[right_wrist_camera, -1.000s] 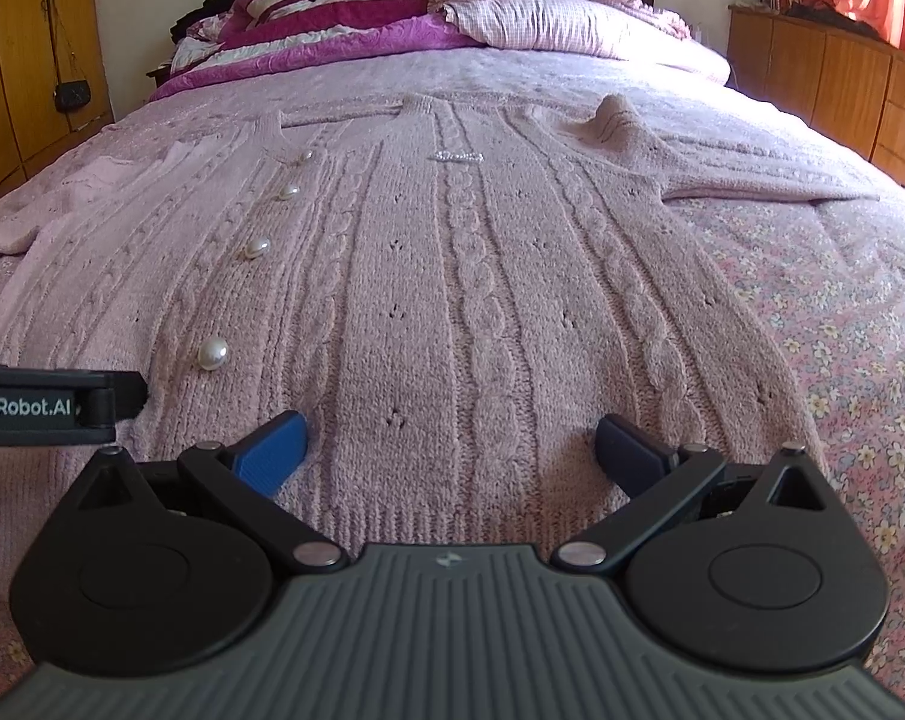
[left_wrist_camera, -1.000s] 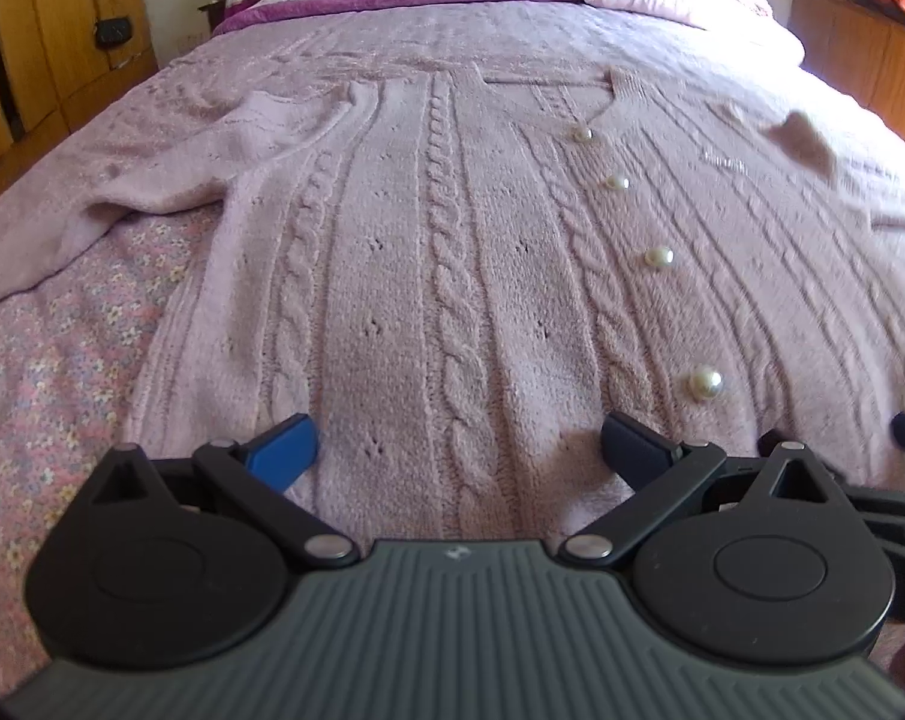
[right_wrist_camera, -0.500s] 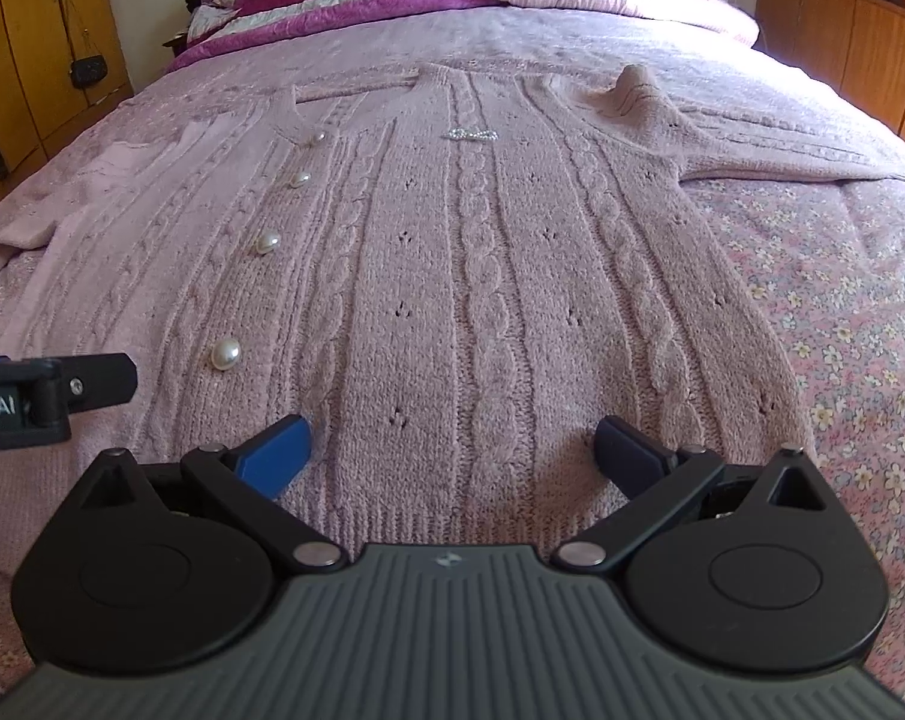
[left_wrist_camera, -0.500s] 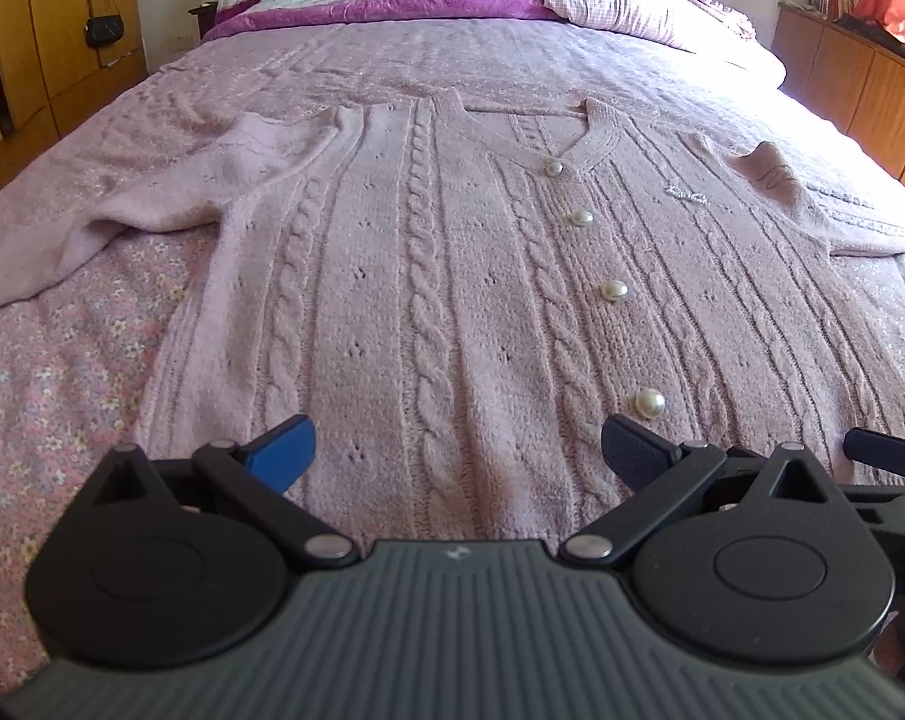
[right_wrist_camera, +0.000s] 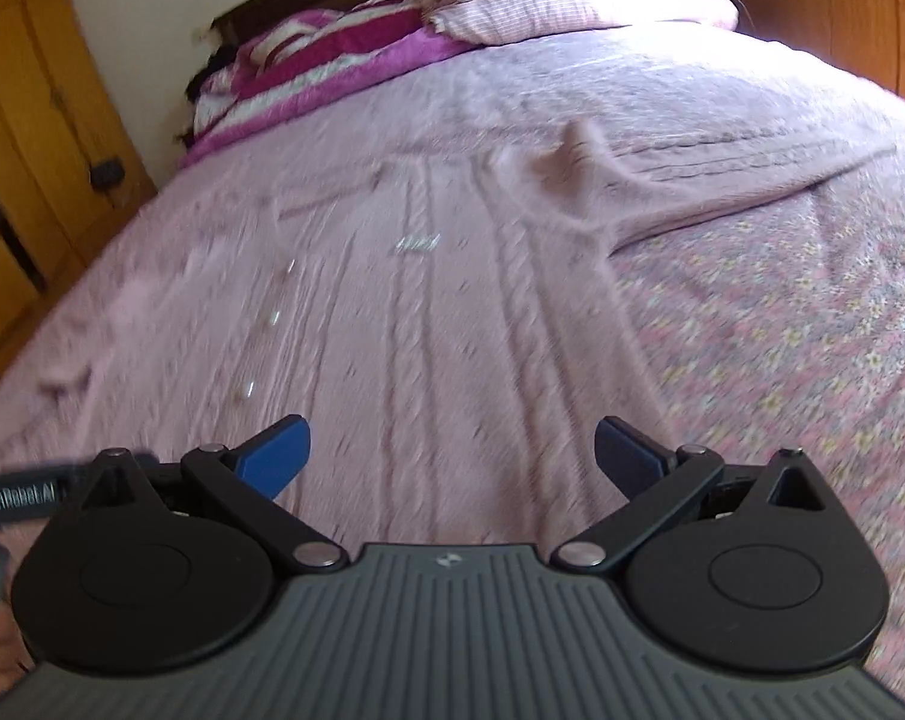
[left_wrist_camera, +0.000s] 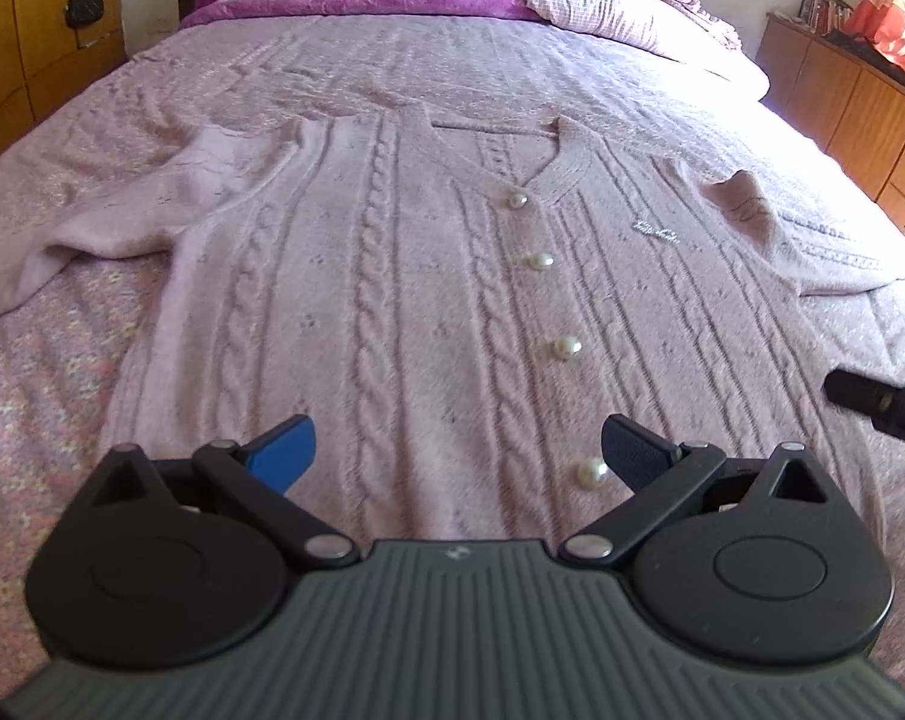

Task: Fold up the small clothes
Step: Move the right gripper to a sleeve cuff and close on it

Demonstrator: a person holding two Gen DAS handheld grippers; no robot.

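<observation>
Left wrist view shows the cardigan (left_wrist_camera: 428, 312) flat on the bed (left_wrist_camera: 50, 396), both grippers' fingers (left_wrist_camera: 281, 450) spread and empty, so folding seems unstarted; next, probably pinch the sleeve (left_wrist_camera: 104, 228) at 10 o'clock.

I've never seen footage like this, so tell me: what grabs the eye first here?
A pale pink cable-knit cardigan lies spread flat, face up, on the pink bedspread, its row of round pearl buttons running down the front. At the bottom of each view, the left gripper and right gripper hang open above the hem.
</observation>
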